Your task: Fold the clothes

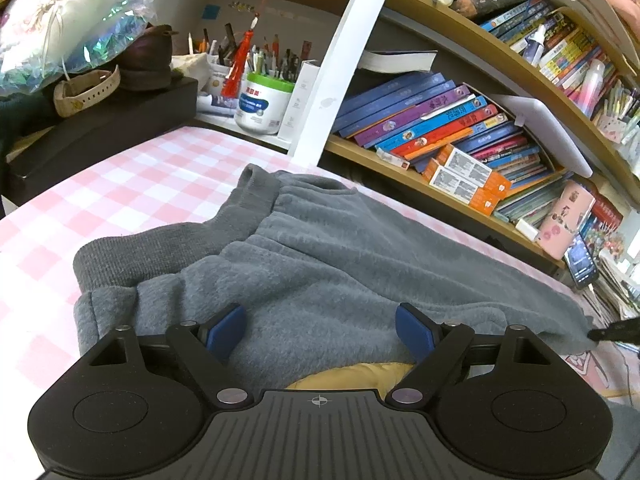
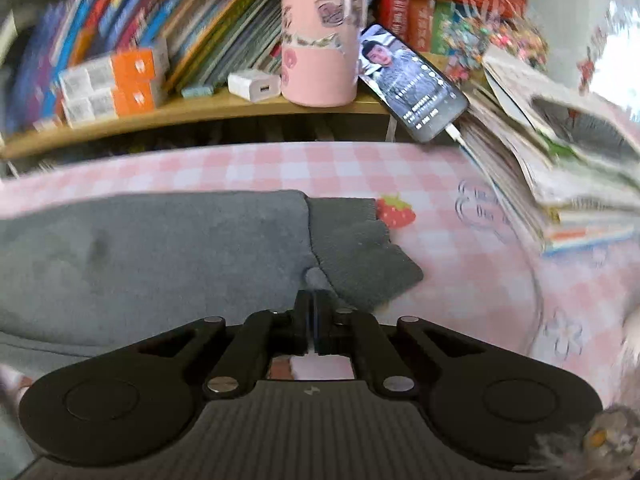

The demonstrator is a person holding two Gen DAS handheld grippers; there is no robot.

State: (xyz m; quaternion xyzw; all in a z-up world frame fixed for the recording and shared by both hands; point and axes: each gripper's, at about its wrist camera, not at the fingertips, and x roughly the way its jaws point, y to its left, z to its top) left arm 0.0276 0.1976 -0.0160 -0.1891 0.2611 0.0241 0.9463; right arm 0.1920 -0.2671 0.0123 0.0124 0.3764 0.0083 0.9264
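On the pink-checked surface [image 1: 120, 184], left wrist view: grey fleece trousers [image 1: 320, 248] lie bunched, ribbed waistband [image 1: 160, 248] at left, beneath the left claw [image 1: 320, 330], spread wide and empty. Right wrist view: the right claw [image 2: 314, 320], pressed together, apparently holding nothing, sits at the ribbed cuffs [image 2: 360, 256]. Soft, light and limp, the fabric will likely sag; waistband and cuffs offer the firmest hold.
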